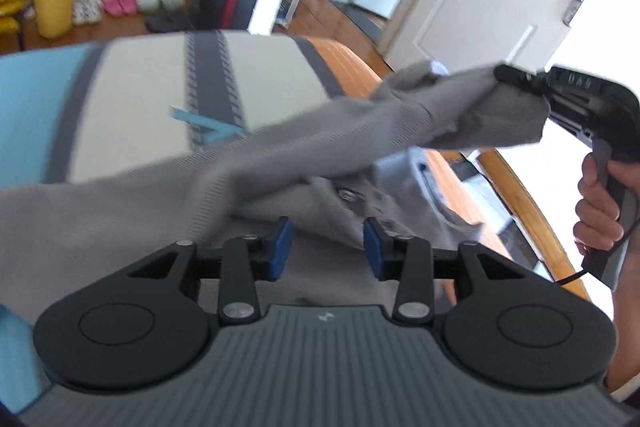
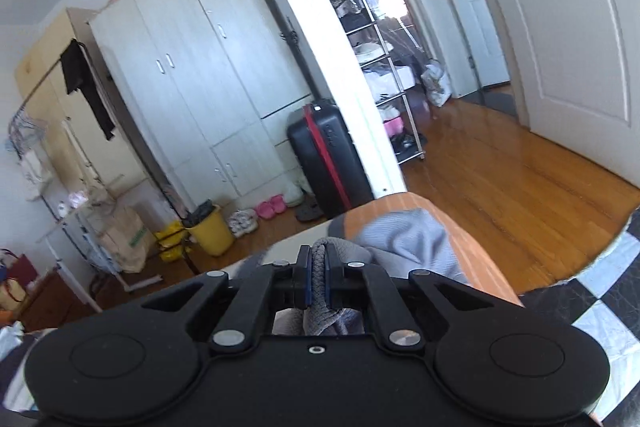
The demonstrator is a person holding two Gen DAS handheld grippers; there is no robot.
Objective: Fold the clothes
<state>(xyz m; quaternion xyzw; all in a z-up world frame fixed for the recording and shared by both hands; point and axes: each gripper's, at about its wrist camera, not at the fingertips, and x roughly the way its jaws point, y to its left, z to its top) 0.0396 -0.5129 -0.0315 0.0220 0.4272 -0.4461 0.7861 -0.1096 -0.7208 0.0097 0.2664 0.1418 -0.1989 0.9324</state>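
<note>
Grey garment (image 1: pixel 280 163): corner pinched in right gripper (image 2: pixel 318 269) jaws; left gripper (image 1: pixel 327 247) jaws parted, empty above it.

The left wrist view is taken from just behind the left gripper (image 1: pixel 326 247), close above the grey garment (image 1: pixel 120 203) on the bed (image 1: pixel 140 83), and is tilted downward toward the room's far side. The right wrist view is aimed more level across the room from behind the right gripper (image 2: pixel 317 277). The black suitcase (image 2: pixel 328 163), the yellow bin (image 2: pixel 210 227) and the white door (image 2: pixel 576 27) are shared by both views.
</note>
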